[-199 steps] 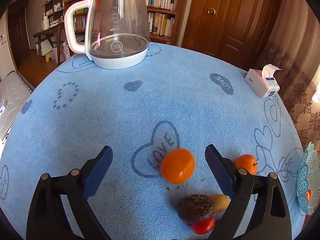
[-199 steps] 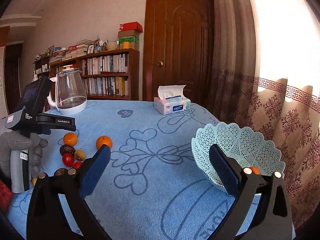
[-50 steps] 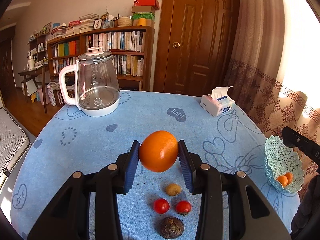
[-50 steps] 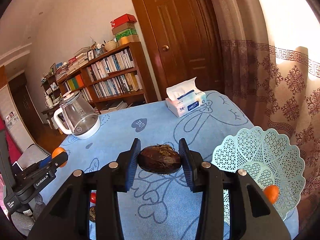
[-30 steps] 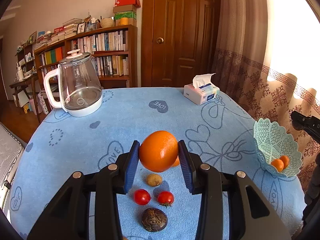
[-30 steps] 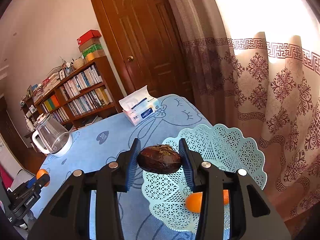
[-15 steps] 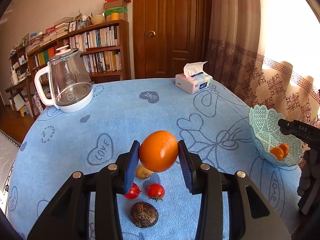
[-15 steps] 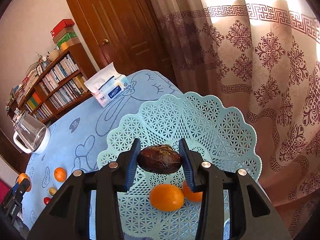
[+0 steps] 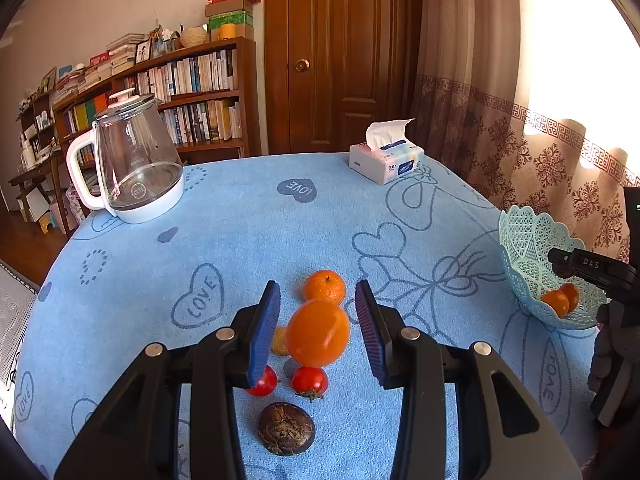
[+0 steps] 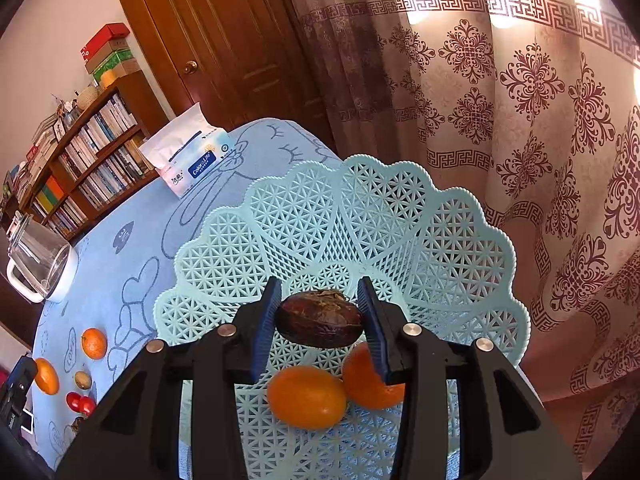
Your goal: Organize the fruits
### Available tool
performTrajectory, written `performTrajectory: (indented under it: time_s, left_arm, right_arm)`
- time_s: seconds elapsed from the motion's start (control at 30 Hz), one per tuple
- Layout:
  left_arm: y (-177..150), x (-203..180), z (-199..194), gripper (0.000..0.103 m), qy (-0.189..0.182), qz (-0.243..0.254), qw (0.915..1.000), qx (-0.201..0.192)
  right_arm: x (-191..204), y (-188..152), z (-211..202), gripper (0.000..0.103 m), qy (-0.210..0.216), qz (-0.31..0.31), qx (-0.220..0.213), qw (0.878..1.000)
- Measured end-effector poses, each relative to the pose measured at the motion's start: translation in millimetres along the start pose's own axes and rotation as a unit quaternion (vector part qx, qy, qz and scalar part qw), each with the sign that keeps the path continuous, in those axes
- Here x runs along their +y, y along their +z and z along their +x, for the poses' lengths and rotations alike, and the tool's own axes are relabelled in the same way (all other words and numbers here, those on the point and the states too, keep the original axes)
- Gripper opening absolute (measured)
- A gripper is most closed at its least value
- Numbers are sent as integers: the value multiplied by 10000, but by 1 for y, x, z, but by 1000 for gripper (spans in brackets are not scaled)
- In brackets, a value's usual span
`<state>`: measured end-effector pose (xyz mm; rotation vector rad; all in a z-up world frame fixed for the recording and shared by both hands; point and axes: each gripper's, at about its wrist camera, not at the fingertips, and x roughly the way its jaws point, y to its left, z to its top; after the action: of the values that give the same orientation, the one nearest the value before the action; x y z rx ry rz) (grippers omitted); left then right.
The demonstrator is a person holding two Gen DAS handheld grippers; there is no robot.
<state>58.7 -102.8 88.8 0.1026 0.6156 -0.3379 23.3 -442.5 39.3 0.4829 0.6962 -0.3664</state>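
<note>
My left gripper [image 9: 318, 330] has its jaws apart; the orange [image 9: 317, 333] sits between them without touching either pad, low over the blue cloth. Below lie a tangerine [image 9: 324, 287], two cherry tomatoes [image 9: 309, 381], a small yellow-brown fruit [image 9: 279, 342] and a dark brown fruit [image 9: 285, 428]. My right gripper [image 10: 319, 322] is shut on another dark brown fruit [image 10: 320, 323], just above the pale green lattice basket [image 10: 440, 240], which holds two oranges [image 10: 307, 396]. The basket also shows at the right in the left wrist view [image 9: 524, 248].
A glass kettle [image 9: 132, 164] stands at the table's back left and a tissue box [image 9: 386, 160] at the back right. The basket sits near the table edge by the patterned curtain [image 10: 540, 120]. A bookshelf [image 9: 188, 96] and door [image 9: 344, 56] are behind.
My left gripper has opened and the orange has dropped from its pads. My right gripper has come lower over the basket with the dark fruit.
</note>
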Motion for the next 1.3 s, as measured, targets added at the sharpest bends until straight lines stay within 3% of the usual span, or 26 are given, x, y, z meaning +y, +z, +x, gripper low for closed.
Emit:
performTrajectory:
  time_s: [0.23,0.37,0.67,0.73,0.87,1.03,1.3]
  left_arm:
    - [0,0,0,40,5,1,10000,13]
    - [2,5,0,40,41,-74,10000,-1]
    - [0,20,22,41,-135,-433,9982,403]
    - [-2,15,26,41,-166,-374,9981,458]
    - [-4,0,35,57,-243,-182,9980,562]
    - [-10,-24,54,59,-296,132,9962,812]
    - [-8,-46,83,60,-609,186,9910,1180]
  right_arm:
    - [-3,-3,4,42,-66,49,45,10000]
    - [-7,-2,-4,56,-48,177,-170,9997]
    - [-6,-4,-15,56,-125,172,-530,9984]
    - [-5,-5,-18,56,-130,146,-627,9978]
    - [-1,-6,-24,56,-96,106,-779,9969]
    - [0,-7,-28,56,-33,114,-860,9962]
    - [1,-8,-30,56,-32,133,-961,9953]
